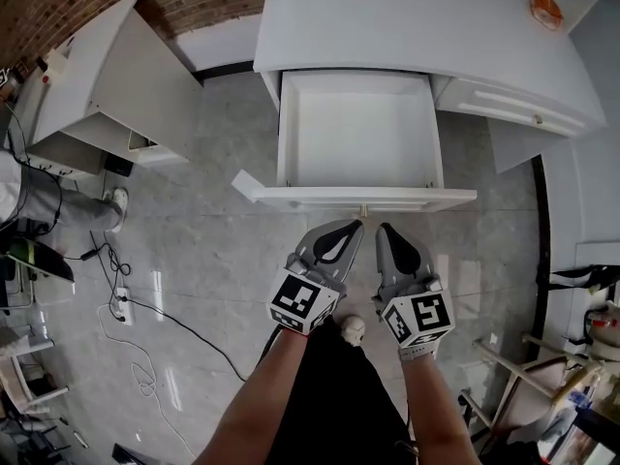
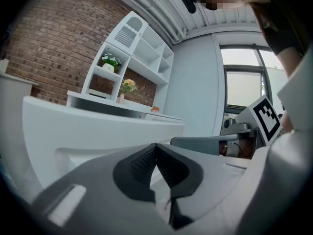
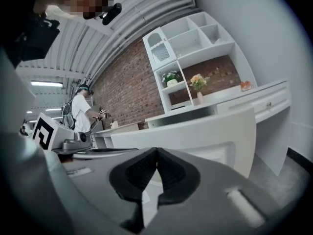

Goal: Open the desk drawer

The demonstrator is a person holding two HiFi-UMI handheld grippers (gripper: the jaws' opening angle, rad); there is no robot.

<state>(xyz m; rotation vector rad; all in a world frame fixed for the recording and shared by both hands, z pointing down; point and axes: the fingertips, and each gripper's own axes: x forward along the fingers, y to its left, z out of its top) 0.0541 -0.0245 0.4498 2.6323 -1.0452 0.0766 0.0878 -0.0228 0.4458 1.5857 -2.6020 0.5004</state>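
Drawer [image 1: 356, 199] stands pulled out from the white worktop [image 1: 407, 27]. Left claw [image 1: 355, 227] and right claw [image 1: 382, 230] are both pinched together, gripping nothing, just near of the drawer front.

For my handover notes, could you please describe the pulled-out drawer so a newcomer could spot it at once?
Start at the long white desk along the top of the head view. Below its front edge, the open drawer juts toward the person, its white inside empty. The drawer to its right is shut, showing only its front and a small knob.
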